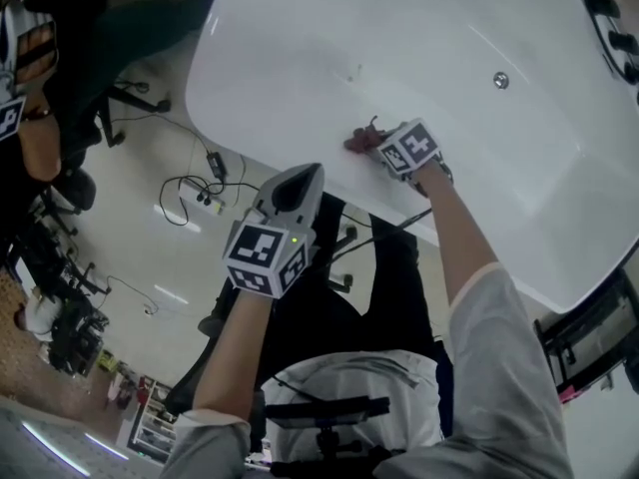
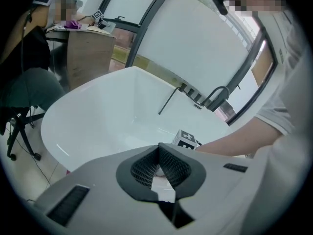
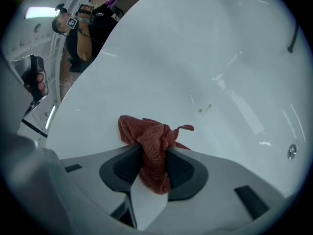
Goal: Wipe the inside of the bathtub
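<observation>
The white bathtub (image 1: 429,38) fills the upper part of the head view. My right gripper (image 1: 379,144) reaches over the near rim and is shut on a bunched red cloth (image 1: 359,138), which lies against the tub's inner wall. In the right gripper view the cloth (image 3: 149,136) sticks out between the jaws of the gripper (image 3: 154,151). A few small brown specks (image 3: 205,107) mark the tub surface beyond it. My left gripper (image 1: 304,173) hangs outside the tub, just below the rim. Its jaws (image 2: 158,148) are shut with nothing held.
A round overflow fitting (image 1: 501,80) sits on the tub's far wall, with a dark faucet (image 2: 217,96) at the far rim. Cables and a power strip (image 1: 205,198) lie on the floor at the left. A seated person (image 1: 40,118) and office chairs are at the far left.
</observation>
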Motion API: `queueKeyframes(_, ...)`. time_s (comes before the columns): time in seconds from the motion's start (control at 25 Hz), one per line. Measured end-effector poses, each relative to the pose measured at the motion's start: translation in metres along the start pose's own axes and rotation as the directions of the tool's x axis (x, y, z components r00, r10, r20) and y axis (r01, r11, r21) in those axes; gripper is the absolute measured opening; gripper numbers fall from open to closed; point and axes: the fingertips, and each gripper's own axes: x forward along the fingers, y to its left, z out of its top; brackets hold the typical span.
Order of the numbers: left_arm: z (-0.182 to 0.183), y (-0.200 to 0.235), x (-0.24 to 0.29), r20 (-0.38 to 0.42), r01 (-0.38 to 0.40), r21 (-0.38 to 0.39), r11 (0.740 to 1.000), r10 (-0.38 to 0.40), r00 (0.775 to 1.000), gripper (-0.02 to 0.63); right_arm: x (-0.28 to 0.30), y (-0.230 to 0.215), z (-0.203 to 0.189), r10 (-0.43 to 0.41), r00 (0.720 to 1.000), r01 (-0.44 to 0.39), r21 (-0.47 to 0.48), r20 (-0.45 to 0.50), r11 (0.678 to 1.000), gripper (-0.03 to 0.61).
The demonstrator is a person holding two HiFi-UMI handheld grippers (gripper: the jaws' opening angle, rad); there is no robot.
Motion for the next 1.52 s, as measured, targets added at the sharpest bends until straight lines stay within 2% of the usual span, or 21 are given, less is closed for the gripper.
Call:
queueKeyframes(0.16,-0.001,0.005,0.005,-0.007,-0.004,-0.009,1.0,0.004,1.0,0.008,0.011,0.007,0.026,0.001,1.0,0.0,-0.053,0.019,0.999,0.134)
queueKeyframes(0.44,0.009,0.013,0.017,-0.008,-0.015,0.003,1.0,0.015,1.0,0.008,0.043,0.021,0.104,0.063,0.996,-0.052,-0.139,0.071,0.989,0.135)
queueKeyframes(0.56,0.008,0.021,0.024,-0.018,-0.029,0.016,0.999,0.029,0.999,0.008,0.057,0.024,0.119,0.096,0.992,-0.083,-0.144,0.081,0.986,0.137)
queueKeyframes(0.64,0.011,0.025,0.031,-0.022,-0.029,0.027,0.999,0.03,0.999,0.008,0.058,0.02,0.117,0.116,0.988,-0.104,-0.121,0.101,0.987,0.138)
queueKeyframes(0.72,0.015,0.028,0.04,-0.028,-0.021,0.042,0.999,0.022,0.999,0.008,0.055,0.01,0.103,0.102,0.989,-0.092,-0.091,0.112,0.992,0.138)
queueKeyframes(0.96,0.022,0.037,0.07,-0.078,0.02,0.074,0.997,-0.015,0.997,0.008,0.053,-0.038,0.026,0.009,1.0,-0.009,-0.001,0.025,1.0,0.138)
queueKeyframes(1.12,0.027,0.03,0.095,-0.125,0.088,0.137,0.987,-0.071,0.99,0.008,0.053,-0.054,0.003,-0.019,1.0,0.019,0.033,0.011,0.999,0.138)
queueKeyframes(1.32,0.025,0.027,0.125,-0.194,0.19,0.136,0.972,-0.162,0.968,0.008,0.06,-0.051,0.027,-0.015,0.999,0.014,0.025,0.041,1.0,0.137)
queueKeyframes(1.52,0.023,0.051,0.153,-0.278,0.218,0.19,0.957,-0.16,0.947,0.008,0.08,-0.047,0.073,0.016,0.996,-0.016,0.0,0.086,1.0,0.137)
